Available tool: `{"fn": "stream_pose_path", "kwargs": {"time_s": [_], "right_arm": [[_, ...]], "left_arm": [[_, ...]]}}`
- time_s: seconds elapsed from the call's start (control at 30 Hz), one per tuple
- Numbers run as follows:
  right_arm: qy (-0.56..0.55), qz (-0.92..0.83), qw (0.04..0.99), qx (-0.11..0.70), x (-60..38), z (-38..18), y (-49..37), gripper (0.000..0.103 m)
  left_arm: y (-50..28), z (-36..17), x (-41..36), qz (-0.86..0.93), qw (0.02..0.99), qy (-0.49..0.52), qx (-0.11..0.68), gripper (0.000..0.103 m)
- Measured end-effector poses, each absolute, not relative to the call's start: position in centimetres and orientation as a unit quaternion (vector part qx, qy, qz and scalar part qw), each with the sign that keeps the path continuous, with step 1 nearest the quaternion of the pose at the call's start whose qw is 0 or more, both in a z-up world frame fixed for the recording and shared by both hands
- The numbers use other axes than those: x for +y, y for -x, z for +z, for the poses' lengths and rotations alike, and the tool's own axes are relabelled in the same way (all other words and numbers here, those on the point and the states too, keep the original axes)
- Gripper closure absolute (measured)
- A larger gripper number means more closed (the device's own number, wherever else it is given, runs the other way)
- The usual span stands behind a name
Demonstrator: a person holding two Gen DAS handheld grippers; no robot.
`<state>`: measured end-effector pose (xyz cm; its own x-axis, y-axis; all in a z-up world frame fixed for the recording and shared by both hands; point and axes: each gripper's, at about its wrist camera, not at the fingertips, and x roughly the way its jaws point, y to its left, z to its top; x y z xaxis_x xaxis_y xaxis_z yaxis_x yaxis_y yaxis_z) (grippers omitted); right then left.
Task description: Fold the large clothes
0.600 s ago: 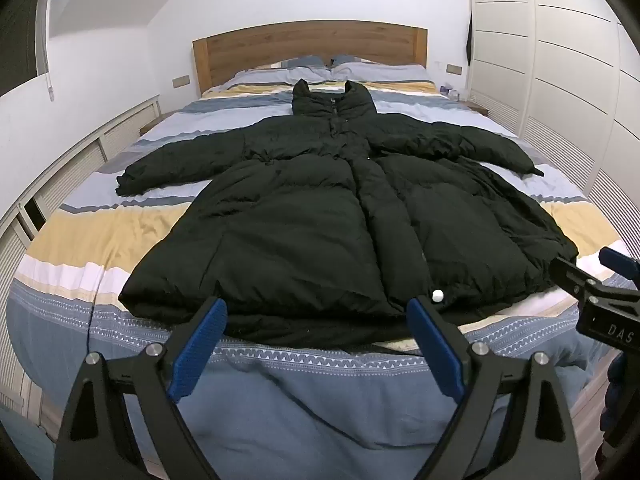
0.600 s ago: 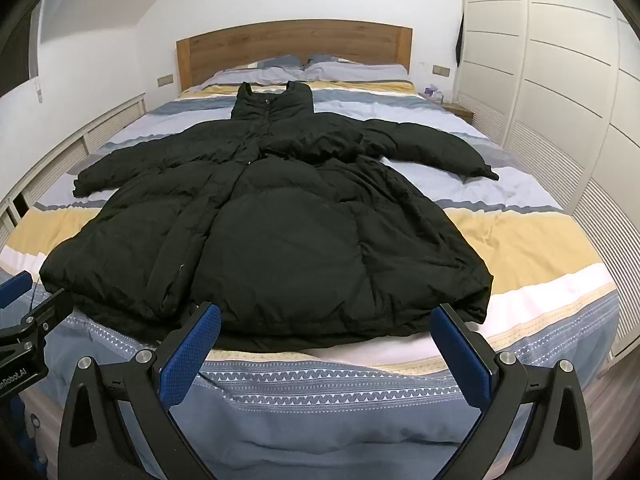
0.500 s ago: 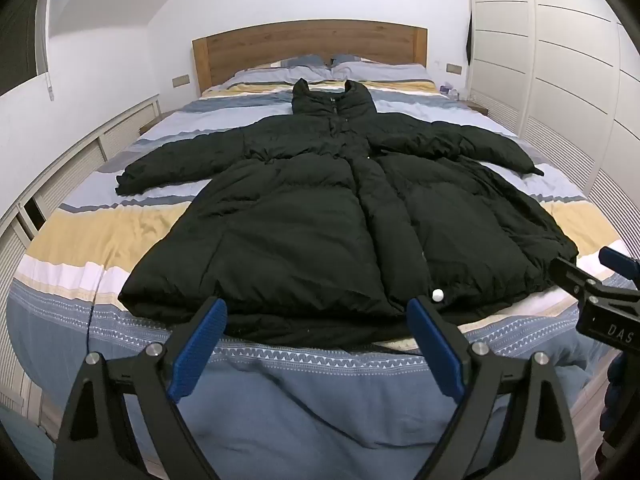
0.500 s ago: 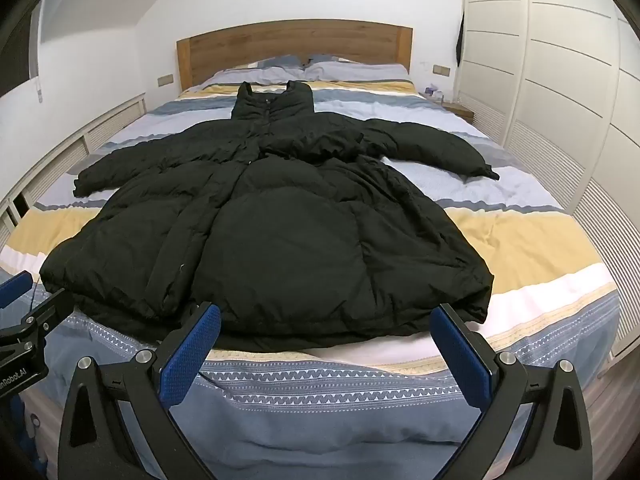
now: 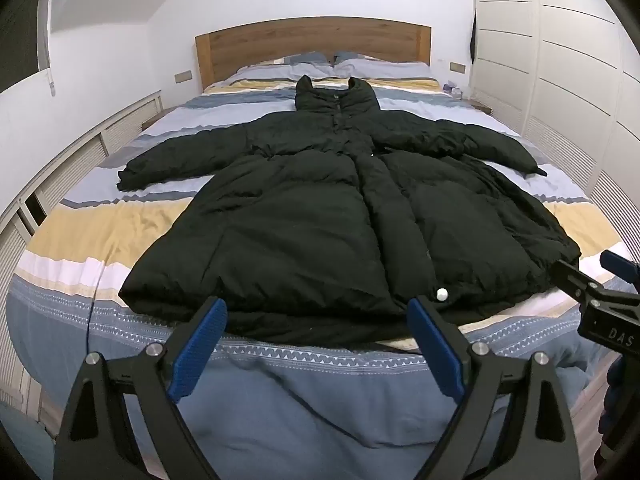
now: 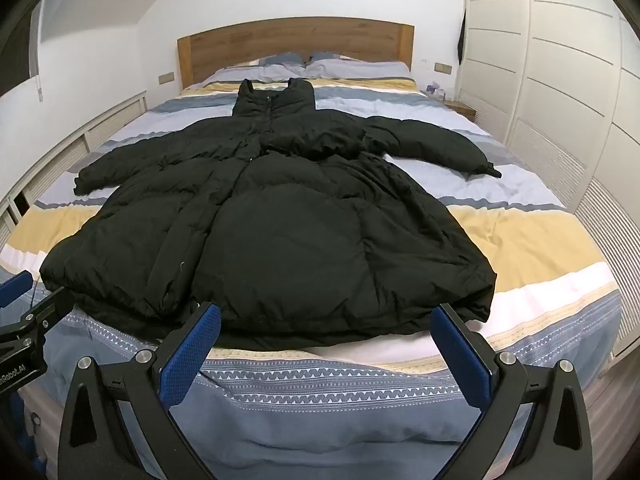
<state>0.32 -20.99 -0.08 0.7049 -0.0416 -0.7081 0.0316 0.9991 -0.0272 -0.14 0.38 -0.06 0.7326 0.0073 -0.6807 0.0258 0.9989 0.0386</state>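
We see a black puffer coat (image 5: 320,220) spread flat on the striped bed (image 5: 100,232), sleeves out, collar toward the headboard (image 5: 312,46). Our left gripper (image 5: 316,320) and right gripper (image 6: 326,326) hover at its hem, jaws wide apart, holding nothing.

text 1: white letters "DAS", cut off by the frame edge, on the black body of the right gripper (image 5: 612,276), seen in the left wrist view | text 2: white letters "nRobot.AI", start cut off, on the black body of the left gripper (image 6: 24,300), seen in the right wrist view | other readable text: none
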Motion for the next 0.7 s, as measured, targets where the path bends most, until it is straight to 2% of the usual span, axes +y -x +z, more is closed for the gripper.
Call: {"fn": "stream_pose_path", "kwargs": {"time_s": [0.7], "right_arm": [[0.003, -0.023, 0.920, 0.390, -21.25, -0.46, -0.60, 0.001]], "left_arm": [[-0.59, -0.50, 1.10, 0.001, 0.930, -0.010, 0.368, 0.011]]}}
